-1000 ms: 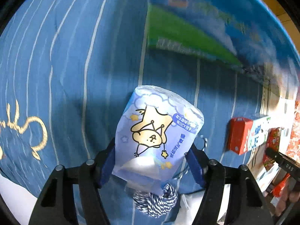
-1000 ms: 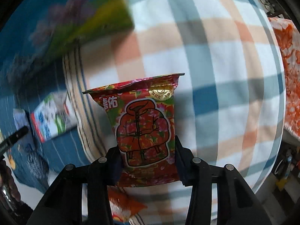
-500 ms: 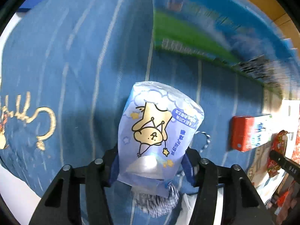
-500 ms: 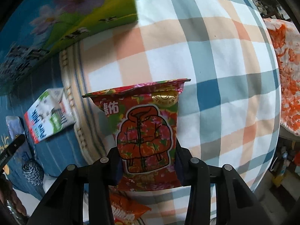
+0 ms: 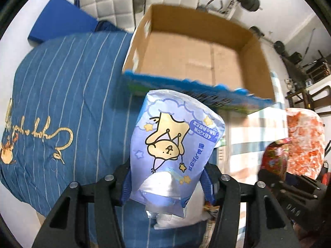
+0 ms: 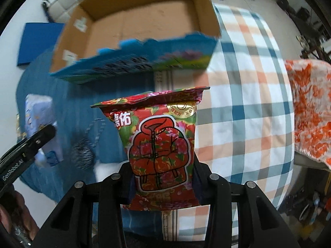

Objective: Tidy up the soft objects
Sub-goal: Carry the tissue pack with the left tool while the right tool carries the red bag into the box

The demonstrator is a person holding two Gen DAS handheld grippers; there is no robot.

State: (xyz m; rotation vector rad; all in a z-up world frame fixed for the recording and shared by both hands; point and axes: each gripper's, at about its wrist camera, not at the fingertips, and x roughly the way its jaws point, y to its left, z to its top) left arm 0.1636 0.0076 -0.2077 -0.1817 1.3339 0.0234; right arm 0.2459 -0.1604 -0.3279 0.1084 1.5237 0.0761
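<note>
My left gripper (image 5: 166,183) is shut on a pale blue tissue pack (image 5: 175,144) with a cartoon bear, held up in the air. My right gripper (image 6: 162,181) is shut on a red flowered snack bag (image 6: 159,144), also lifted. An open cardboard box (image 5: 196,47) with a bare bottom stands just beyond both, also in the right wrist view (image 6: 134,24). The left gripper and its tissue pack show at the left of the right wrist view (image 6: 39,115); the snack bag shows at the right of the left wrist view (image 5: 275,157).
A blue striped quilt (image 5: 62,95) lies to the left and a plaid blanket (image 6: 248,103) to the right. An orange flowered cloth (image 6: 310,107) lies far right. A blue-and-white yarn ball (image 6: 82,155) and a white item (image 6: 105,171) lie on the quilt.
Both grippers have lifted and tilted up with their packs. The views went from looking down at the bedding to looking across at the open cardboard box.
</note>
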